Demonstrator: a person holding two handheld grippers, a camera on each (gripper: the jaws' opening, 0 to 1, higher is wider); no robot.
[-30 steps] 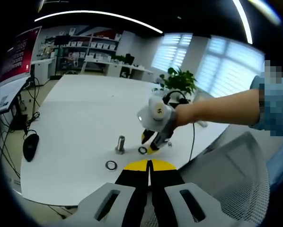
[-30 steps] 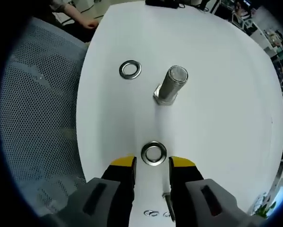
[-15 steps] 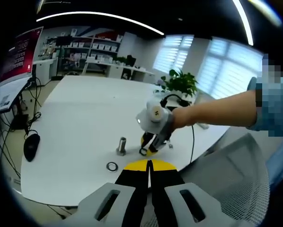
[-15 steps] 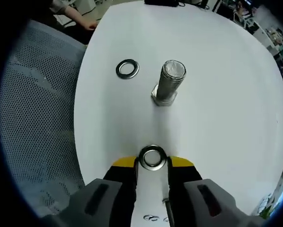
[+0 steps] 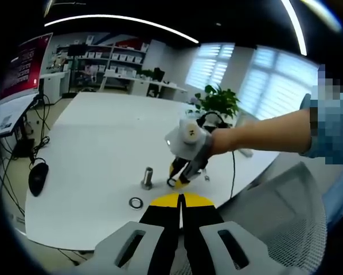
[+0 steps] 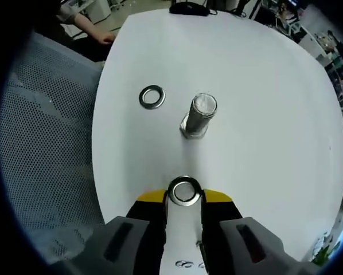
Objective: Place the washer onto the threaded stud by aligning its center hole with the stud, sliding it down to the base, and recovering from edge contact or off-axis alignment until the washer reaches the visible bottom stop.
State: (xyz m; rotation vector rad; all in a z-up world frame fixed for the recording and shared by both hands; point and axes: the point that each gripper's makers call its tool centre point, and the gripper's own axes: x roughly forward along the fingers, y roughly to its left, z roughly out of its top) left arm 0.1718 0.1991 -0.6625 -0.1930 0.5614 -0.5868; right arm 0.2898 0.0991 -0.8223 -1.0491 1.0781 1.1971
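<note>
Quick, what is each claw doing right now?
Left claw: closed, holding nothing.
Right claw: closed on a washer.

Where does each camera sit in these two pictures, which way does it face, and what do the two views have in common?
Left gripper view: rides the left gripper, held low off the table edge with jaws closed, facing across it; a sleeved forearm shows.
Right gripper view: rides the right gripper, looking steeply down at the table, jaws closed on a washer.
Shared: the threaded stud, the loose washer, the held washer, the table and the mesh chair.
</note>
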